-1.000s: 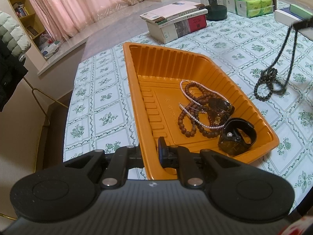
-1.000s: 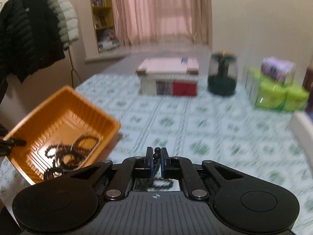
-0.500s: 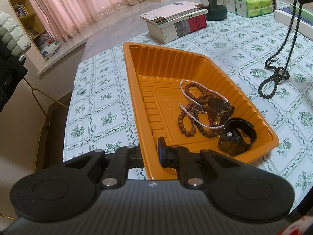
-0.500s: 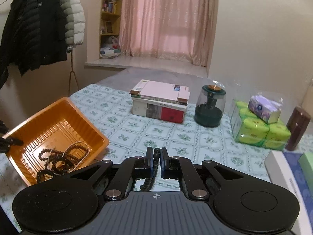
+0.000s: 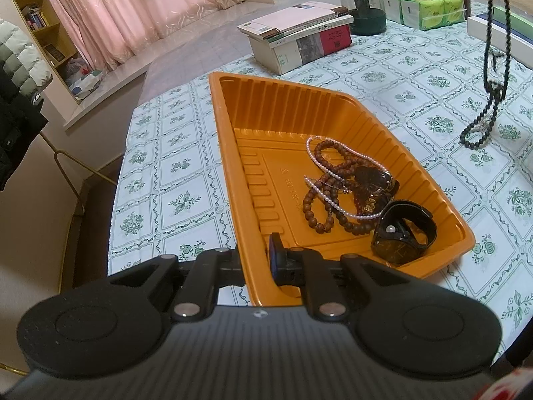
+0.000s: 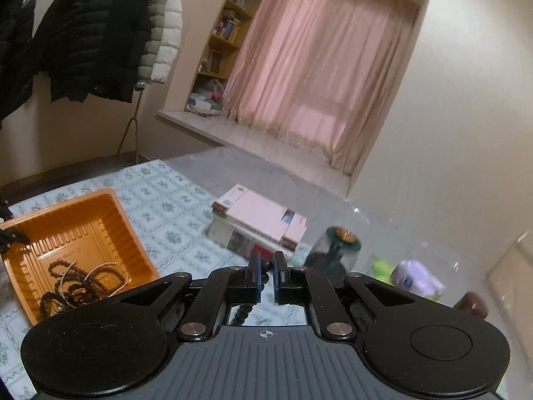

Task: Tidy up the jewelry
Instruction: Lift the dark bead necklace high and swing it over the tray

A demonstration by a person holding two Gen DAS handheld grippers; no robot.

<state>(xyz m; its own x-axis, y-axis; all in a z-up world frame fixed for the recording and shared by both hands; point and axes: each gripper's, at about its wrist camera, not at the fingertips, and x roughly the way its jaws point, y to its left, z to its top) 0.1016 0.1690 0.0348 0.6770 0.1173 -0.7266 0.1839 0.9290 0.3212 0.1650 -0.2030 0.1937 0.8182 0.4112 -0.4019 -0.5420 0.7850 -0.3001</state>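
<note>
The left gripper (image 5: 256, 260) is pinching the near rim of the orange tray (image 5: 230, 170), its fingers (image 5: 275, 256) pressed on the wall from both sides. Ahead of those fingers, brown beads (image 5: 328, 186), a pearl strand (image 5: 333, 200) and a black watch (image 5: 404, 231) are lying in the tray. The right gripper (image 6: 265, 278) is clamping a black bead necklace (image 5: 493, 76), which is hanging with its long axis vertical, its lower loop dangling above the bench (image 5: 416, 96), beyond the tray's far right side.
</note>
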